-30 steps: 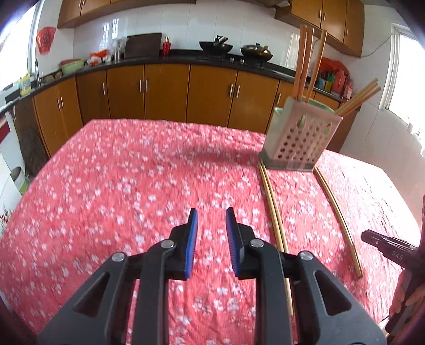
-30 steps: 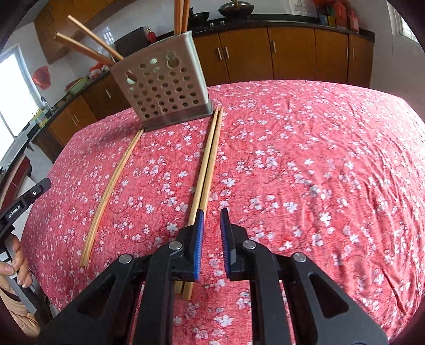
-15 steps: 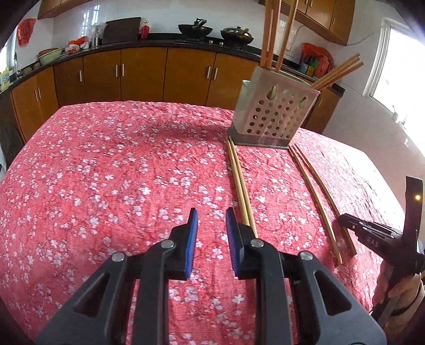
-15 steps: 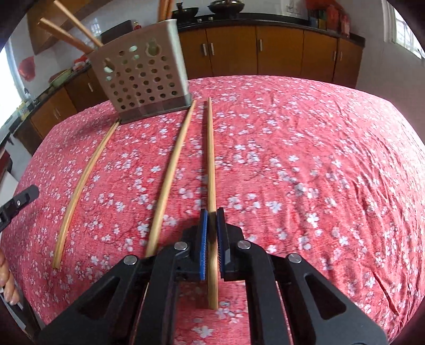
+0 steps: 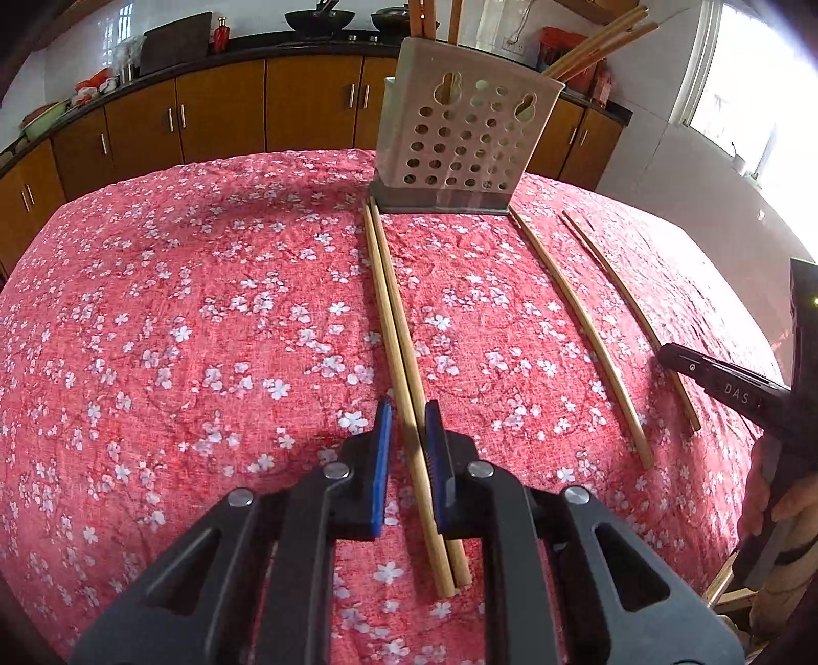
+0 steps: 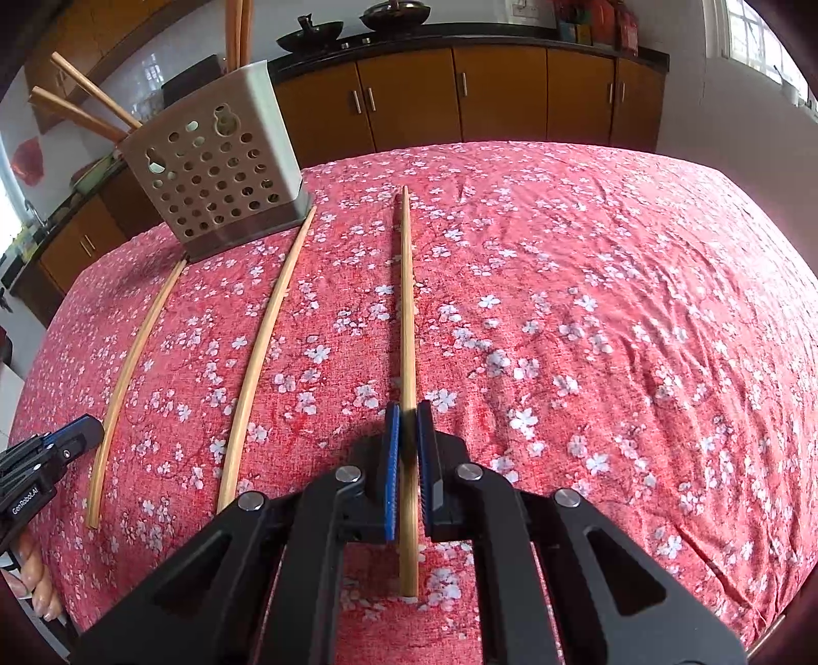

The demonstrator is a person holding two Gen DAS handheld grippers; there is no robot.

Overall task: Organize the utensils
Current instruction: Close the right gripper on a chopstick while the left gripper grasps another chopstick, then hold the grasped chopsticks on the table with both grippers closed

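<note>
Right wrist view, right tongs (image 6: pixel 407 450) clamped on chopstick (image 6: pixel 406 307), left tongs (image 5: pixel 407 450) apart, "GenRobot.AI" lettering (image 6: pixel 25 501)

A home kitchen. Beyond the fingers (image 5: pixel 381 460) runs a row of brown wooden cabinets (image 5: pixel 220 117) with metal handles under a dark counter (image 5: pixel 255 43), backed by white wall tiles (image 5: pixel 92 30). Two black woks (image 5: pixel 319 18) sit on the counter, with a red bottle (image 5: pixel 221 36) and a dark board (image 5: pixel 176 41) to their left. More cabinets (image 6: pixel 501 97) and woks (image 6: pixel 309 36) show ahead of the right fingers (image 6: pixel 391 470). A bright window (image 5: pixel 741 92) lies far right. The desk (image 5: pixel 179 307) wears a red cloth printed with white blossoms, and a perforated holder (image 5: pixel 465 148) of chopsticks stands on it.
</note>
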